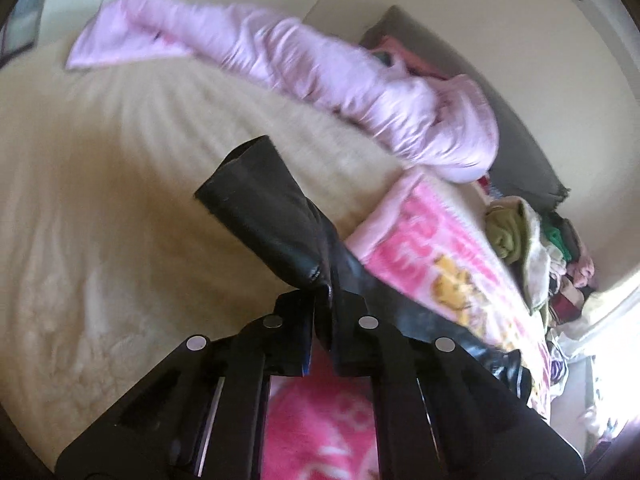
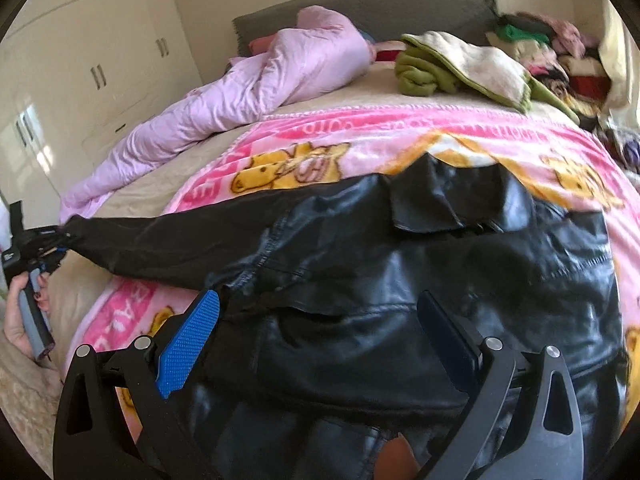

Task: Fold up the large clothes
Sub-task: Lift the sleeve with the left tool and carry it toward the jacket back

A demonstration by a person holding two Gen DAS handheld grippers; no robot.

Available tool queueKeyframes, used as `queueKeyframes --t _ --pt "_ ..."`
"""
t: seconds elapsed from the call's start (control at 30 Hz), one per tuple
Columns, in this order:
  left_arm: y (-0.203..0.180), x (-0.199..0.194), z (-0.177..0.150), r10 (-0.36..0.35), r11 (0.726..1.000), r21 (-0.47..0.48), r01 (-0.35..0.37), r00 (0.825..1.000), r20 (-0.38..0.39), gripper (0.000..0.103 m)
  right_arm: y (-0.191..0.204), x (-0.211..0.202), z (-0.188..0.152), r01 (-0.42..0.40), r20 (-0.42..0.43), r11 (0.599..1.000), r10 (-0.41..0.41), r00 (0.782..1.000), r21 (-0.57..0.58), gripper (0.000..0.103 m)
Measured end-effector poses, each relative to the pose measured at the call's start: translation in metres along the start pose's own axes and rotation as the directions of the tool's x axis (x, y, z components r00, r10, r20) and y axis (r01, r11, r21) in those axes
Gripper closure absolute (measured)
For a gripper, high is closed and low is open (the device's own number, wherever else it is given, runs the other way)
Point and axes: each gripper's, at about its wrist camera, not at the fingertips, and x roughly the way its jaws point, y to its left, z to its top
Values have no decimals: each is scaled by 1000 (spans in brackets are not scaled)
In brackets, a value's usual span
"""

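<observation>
Blue ribbed pads (image 2: 188, 344) of my right gripper (image 2: 316, 344) stand spread wide above the black leather jacket (image 2: 400, 280), pinching nothing. Over at the bed's edge my left gripper (image 1: 326, 300) is pressed tight on the cuff end of the jacket's sleeve (image 1: 272, 216), and the sleeve runs taut from the jacket's body out to that grip, clear of the bedding. From the right wrist view I can see my left hand (image 2: 24, 312) around the handle of that tool.

As for the fold, I judge it barely begun: the jacket lies spread on the pink bear-print blanket (image 2: 320, 144), collar (image 2: 436, 196) away from me, body flat and unfolded, this one sleeve stretched out sideways. Bringing that sleeve across the body looks like the step in hand; the other sleeve, which I cannot see, and the body folds remain.
</observation>
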Motion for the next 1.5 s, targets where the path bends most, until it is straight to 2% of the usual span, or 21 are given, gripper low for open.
queueKeyframes --t 0.27,0.53,0.77,1.07,1.5 --pt "-79 -45 1 -78 987 146 64 993 93 103 -45 -29 -12 17 25 996 -19 1000 85 4" --pt "-158 -73 -21 -189 951 269 153 975 116 103 -89 -81 -15 44 101 989 -59 993 142 4" --pt "-221 -85 -48 -294 904 344 253 953 71 103 -122 -112 -27 50 136 981 -77 988 189 4" --pt "-284 -85 -88 -363 840 436 324 932 8 103 -155 -144 -42 49 179 964 -98 979 260 4" --pt "-328 -72 -145 -388 769 511 385 915 -107 103 -193 -170 -56 65 207 943 -139 969 327 4"
